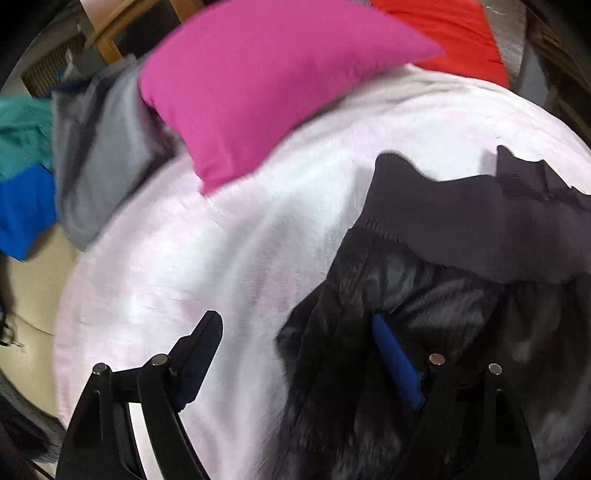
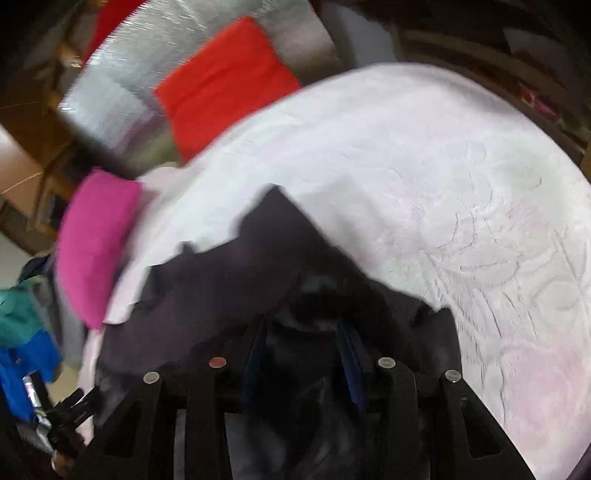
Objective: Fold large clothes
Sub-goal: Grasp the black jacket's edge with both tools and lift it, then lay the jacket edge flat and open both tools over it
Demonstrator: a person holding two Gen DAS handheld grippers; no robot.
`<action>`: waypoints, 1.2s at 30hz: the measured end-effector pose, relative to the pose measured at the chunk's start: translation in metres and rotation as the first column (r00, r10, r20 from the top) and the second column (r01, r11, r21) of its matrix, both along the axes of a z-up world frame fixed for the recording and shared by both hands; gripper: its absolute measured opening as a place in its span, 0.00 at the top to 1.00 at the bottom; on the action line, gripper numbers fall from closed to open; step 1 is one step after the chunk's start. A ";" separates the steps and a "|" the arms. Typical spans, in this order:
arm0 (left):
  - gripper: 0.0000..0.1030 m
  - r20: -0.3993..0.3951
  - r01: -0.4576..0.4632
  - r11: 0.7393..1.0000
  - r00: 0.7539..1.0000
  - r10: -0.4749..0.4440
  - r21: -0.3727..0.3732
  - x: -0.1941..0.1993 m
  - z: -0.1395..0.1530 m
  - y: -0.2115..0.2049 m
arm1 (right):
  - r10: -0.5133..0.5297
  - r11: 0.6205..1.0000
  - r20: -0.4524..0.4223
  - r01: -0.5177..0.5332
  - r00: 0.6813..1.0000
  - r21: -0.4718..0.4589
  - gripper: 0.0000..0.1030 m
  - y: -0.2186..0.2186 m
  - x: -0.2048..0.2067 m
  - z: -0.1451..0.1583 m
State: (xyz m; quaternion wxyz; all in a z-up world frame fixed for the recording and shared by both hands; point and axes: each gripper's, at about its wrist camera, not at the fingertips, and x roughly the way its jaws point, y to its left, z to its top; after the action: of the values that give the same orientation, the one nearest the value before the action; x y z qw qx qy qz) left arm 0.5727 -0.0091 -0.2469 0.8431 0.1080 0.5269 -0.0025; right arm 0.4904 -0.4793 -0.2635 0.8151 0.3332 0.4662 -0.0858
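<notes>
Left gripper [image 1: 295, 354]: spread wide, nothing pinched; one finger over bare bedding, the blue-padded one resting against the edge of the dark garment [image 1: 461, 258]. Right gripper [image 2: 303, 343]: fingers fairly close together with black cloth bunched between the blue pads, but too blurred and dark to tell whether truly clamped. Garment heaped in front of both tools, ribbed hem band uppermost, a glossy lining showing beneath, lying on the near part of the pale pink bedspread [image 1: 221, 240].

To do this step well, probably: close the left on the free hem edge level with the right's hold, take only one layer, lift and draw apart so the cloth hangs flat before laying it down; slippery lining likely to slide, so grip the ribbed band.

Bedspread soft, embossed, wrinkled. Pink cushion [image 1: 266, 85] and red cushion [image 1: 454, 33] at the far side; grey, teal and blue clothes [image 1: 74, 166] piled at the left edge; wooden furniture beyond, blurred.
</notes>
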 end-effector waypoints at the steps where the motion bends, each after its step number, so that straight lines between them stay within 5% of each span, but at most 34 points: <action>1: 0.17 0.000 -0.003 1.000 1.000 0.003 -0.011 0.002 -0.004 0.000 | -0.005 1.000 0.002 0.005 1.000 0.011 0.67 -0.002 -0.002 -0.004; 6: 0.17 0.026 -0.011 1.000 1.000 0.011 -0.021 -0.014 0.012 0.000 | -0.014 1.000 0.055 0.013 0.998 0.020 0.65 0.000 -0.025 0.017; 9: 0.17 0.116 0.035 0.999 0.993 -0.034 -0.010 -0.048 0.038 0.001 | -0.001 1.000 0.108 0.001 0.994 -0.002 0.46 0.005 -0.059 0.037; 14: 0.17 0.193 0.113 0.994 0.975 -0.112 0.005 -0.120 0.057 -0.004 | 0.052 0.997 0.139 -0.043 0.989 -0.068 0.44 0.031 -0.119 0.057; 22: 0.16 0.146 0.129 0.992 0.981 -0.128 -0.001 -0.181 0.012 -0.027 | 0.124 0.971 0.051 -0.111 0.991 -0.210 0.49 0.089 -0.178 0.029; 25: 0.17 0.166 0.129 0.991 0.977 -0.134 0.036 -0.187 0.025 -0.034 | 0.129 0.968 0.036 -0.117 0.991 -0.224 0.49 0.097 -0.179 0.038; 31: 0.17 0.264 0.157 0.988 0.952 -0.154 0.011 -0.210 0.058 -0.041 | 0.187 0.965 0.138 -0.156 0.972 -0.210 0.51 0.125 -0.179 0.070; 33: 0.17 0.275 0.164 0.987 0.948 -0.158 0.002 -0.217 0.063 -0.043 | 0.214 0.964 0.133 -0.187 0.968 -0.187 0.68 0.143 -0.171 0.068; 36: 0.17 0.291 0.173 0.985 0.942 -0.165 -0.003 -0.224 0.066 -0.048 | 0.257 0.956 0.095 -0.239 0.962 -0.168 0.69 0.170 -0.154 0.052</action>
State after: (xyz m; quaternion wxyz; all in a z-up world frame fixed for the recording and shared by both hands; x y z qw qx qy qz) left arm 0.3490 -0.0568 -0.1805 0.9092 0.1401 0.3865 -0.0665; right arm 0.3364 -0.3089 -0.2114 0.8685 0.2120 0.4481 0.0006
